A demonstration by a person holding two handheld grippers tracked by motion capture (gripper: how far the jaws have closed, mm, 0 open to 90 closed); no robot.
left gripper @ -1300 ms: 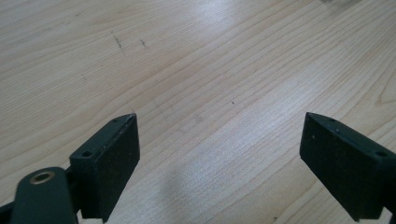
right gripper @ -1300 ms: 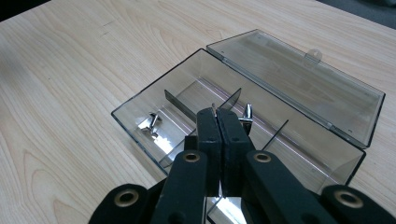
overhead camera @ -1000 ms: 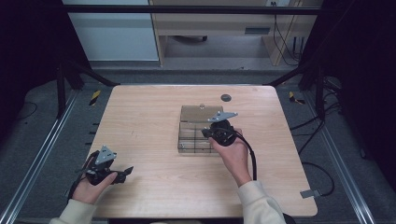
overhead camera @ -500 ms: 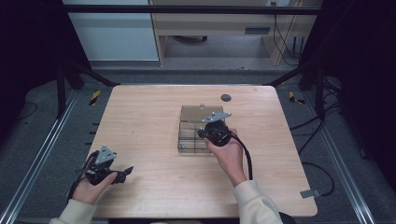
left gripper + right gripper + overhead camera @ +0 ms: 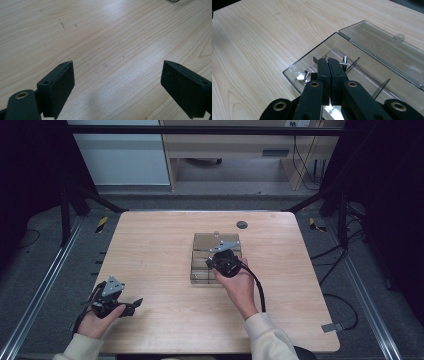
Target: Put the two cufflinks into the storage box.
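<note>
A clear plastic compartment box [image 5: 200, 251] lies mid-table with its lid [image 5: 387, 47] folded back flat. My right gripper [image 5: 216, 264] hangs over the box's near end. In the right gripper view its jaws [image 5: 328, 61] are pressed together inside a compartment, and I cannot make out anything pinched between them. One silver screw [image 5: 344, 61] stands just right of the tips and another screw [image 5: 304, 76] lies in the near corner. My left gripper [image 5: 131, 306] rests at the table's front left, and its jaws [image 5: 117, 77] stand wide open over bare wood.
A dark round grommet [image 5: 242, 224] sits in the tabletop behind the box. Thin clear dividers [image 5: 379, 90] split the box into compartments. Black frame posts [image 5: 70, 205] stand off the table's back corners, and the right gripper's cable [image 5: 260, 292] trails toward the front edge.
The right gripper has shifted a little to the left over the box, jaws still together. The left hand has not moved.
</note>
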